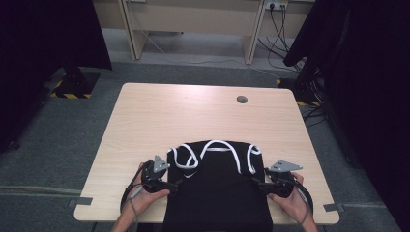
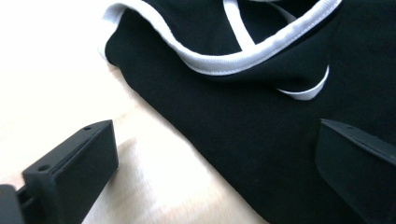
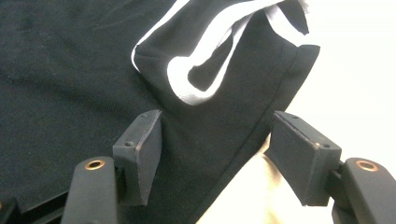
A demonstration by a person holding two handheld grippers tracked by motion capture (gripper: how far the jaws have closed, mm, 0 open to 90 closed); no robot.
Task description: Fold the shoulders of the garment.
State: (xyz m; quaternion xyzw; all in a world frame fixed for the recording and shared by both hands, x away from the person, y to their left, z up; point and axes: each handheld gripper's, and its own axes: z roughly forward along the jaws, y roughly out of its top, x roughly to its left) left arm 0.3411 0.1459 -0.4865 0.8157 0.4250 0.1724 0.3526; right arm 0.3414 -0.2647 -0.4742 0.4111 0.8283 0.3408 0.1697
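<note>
A black garment [image 1: 217, 186] with white trim [image 1: 220, 144] lies flat on the near middle of the wooden table [image 1: 145, 121], its lower part hanging over the front edge. My left gripper [image 1: 177, 183] is at the garment's left edge and my right gripper [image 1: 256, 182] at its right edge. In the left gripper view, the left gripper [image 2: 215, 154] is wide open, one jaw over bare wood, the other over black cloth [image 2: 261, 135]. In the right gripper view, the right gripper [image 3: 219, 149] stands open astride the cloth's side edge [image 3: 243, 154], below a white-trimmed armhole [image 3: 205, 70].
A round cable hole [image 1: 241, 99] sits in the table's far right part. Behind the table stand a wooden desk [image 1: 193, 19] and loose cables [image 1: 280, 34]. Black curtains [image 1: 367, 72] and a taped stand base [image 1: 72, 84] flank the table.
</note>
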